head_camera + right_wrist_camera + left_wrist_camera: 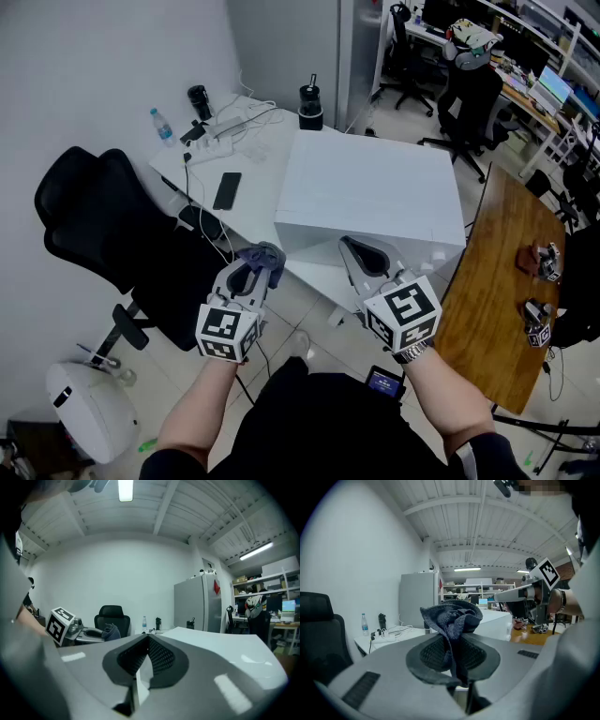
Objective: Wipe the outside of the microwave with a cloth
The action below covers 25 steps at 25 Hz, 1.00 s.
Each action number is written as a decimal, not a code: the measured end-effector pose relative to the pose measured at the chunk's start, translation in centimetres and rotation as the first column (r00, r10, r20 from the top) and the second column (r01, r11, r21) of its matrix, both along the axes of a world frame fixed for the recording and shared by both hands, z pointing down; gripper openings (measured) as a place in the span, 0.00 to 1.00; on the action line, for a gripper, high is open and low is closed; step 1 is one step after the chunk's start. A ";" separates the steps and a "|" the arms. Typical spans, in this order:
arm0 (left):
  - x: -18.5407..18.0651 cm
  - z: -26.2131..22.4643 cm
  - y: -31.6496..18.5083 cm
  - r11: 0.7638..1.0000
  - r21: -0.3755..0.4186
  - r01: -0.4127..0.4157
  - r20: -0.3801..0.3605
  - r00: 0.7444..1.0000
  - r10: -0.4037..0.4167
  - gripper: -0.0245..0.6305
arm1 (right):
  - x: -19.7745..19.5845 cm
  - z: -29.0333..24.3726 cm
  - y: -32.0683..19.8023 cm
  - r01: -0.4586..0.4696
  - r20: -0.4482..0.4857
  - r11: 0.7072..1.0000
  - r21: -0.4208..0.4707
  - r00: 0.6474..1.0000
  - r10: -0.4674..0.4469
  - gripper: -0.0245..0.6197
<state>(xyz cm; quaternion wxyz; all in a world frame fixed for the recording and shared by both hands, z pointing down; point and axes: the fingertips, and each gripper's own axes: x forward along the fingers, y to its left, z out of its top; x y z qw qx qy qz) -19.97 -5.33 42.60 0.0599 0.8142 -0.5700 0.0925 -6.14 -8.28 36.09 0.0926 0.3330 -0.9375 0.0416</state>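
Note:
The white microwave point(375, 197) stands on a white table point(262, 159), its top facing up in the head view. My left gripper point(255, 272) is shut on a bunched blue-grey cloth point(264, 259), held just off the microwave's near left corner. In the left gripper view the cloth point(452, 623) bulges up from between the jaws, with the microwave point(497, 623) behind it. My right gripper point(361, 255) is shut with nothing in it, just in front of the microwave's near face. In the right gripper view the microwave's top point(225, 644) spreads ahead of the shut jaws.
A black office chair point(103, 234) stands at the left. On the table lie a phone point(227, 190), cables and a power strip point(220, 136), a water bottle point(161, 127) and a black cup point(310, 106). A wooden table point(502, 281) is at the right.

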 end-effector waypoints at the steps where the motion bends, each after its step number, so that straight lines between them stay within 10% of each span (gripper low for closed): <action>1: -0.8 0.7 -0.8 1.000 -0.007 -0.003 0.012 1.000 0.003 0.13 | -0.8 0.0 -0.8 -0.003 0.000 1.000 0.001 1.000 0.003 0.04; 25: -4.0 10.8 -13.9 0.964 -0.165 -0.208 -0.009 0.978 0.210 0.13 | -7.0 0.4 -12.9 -0.132 -0.039 0.991 0.013 0.990 0.132 0.04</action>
